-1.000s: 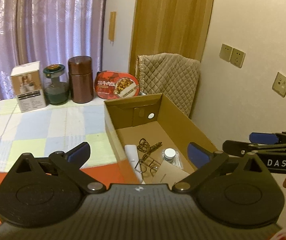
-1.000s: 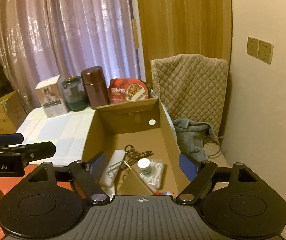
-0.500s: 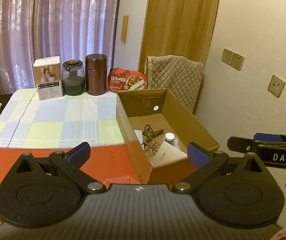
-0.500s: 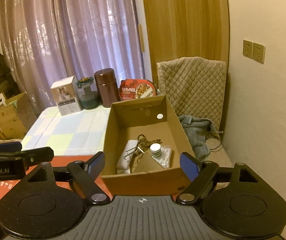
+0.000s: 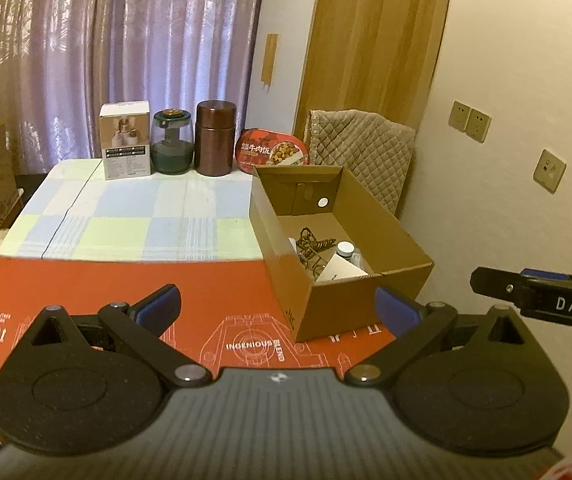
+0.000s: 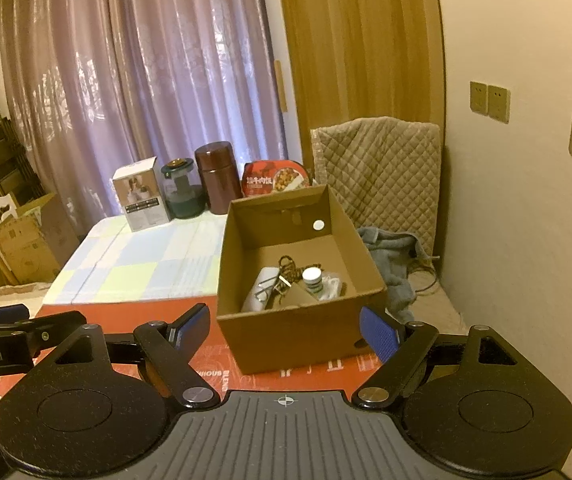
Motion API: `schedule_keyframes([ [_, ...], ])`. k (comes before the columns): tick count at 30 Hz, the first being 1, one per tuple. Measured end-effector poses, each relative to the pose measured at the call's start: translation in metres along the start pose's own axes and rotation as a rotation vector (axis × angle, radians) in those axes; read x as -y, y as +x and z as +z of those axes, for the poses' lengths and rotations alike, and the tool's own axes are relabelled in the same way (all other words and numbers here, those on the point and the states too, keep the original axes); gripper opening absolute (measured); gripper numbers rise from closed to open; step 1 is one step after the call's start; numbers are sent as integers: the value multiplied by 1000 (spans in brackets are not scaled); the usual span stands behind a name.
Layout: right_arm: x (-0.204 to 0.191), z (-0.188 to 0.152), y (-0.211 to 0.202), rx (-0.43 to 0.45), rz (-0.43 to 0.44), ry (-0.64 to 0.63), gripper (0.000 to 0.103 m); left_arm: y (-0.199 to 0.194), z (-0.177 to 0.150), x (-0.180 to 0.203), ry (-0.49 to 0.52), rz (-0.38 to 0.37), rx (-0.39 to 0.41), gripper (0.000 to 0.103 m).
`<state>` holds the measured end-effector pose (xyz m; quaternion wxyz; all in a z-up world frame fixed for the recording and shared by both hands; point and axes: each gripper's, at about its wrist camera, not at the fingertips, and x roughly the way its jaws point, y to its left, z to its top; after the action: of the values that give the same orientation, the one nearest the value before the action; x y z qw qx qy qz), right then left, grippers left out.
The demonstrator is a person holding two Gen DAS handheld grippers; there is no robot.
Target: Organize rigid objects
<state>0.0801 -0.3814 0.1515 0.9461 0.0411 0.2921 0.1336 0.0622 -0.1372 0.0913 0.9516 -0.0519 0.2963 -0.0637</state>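
An open cardboard box [image 5: 350, 304] [image 6: 298, 332] stands at the table's right front. Inside lie a patterned hair clip [image 5: 313, 242] [image 6: 288, 264], a small white-capped bottle [image 5: 345, 249] [image 6: 312, 278], a white case [image 6: 260, 294] and a paper card [image 5: 340, 270]. My left gripper [image 5: 278, 312] is open and empty, held back from the box's near left corner. My right gripper [image 6: 285, 330] is open and empty, in front of the box's near wall. Each gripper shows at the edge of the other's view.
At the table's back stand a white carton [image 5: 126, 146], a glass jar [image 5: 172, 146], a brown canister [image 5: 215, 138] and a red food tray [image 5: 272, 152]. A checked cloth [image 5: 134, 216] and a red sheet [image 5: 126, 292] cover the table. A quilted chair [image 6: 378, 176] stands by the right wall.
Both grippers have pulled back and up from the box, which was right under them and now lies farther ahead. Both stay open and empty.
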Motion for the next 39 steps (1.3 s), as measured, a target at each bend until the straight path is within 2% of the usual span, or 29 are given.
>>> schedule_keyframes([
  [10, -8, -19, -31, 10, 1, 28, 79, -23, -15, 0, -2, 12, 12, 101],
  [15, -14, -29, -43, 9, -11, -4, 79, -30, -25, -1, -2, 14, 8, 101],
  [26, -19, -49, -44, -29, -5, -15, 79, -38, -37, -2, 17, 44, 8, 102],
  [39, -19, -47, -45, -24, 3, -7, 79, -37, -38, -3, 16, 42, 3, 102],
])
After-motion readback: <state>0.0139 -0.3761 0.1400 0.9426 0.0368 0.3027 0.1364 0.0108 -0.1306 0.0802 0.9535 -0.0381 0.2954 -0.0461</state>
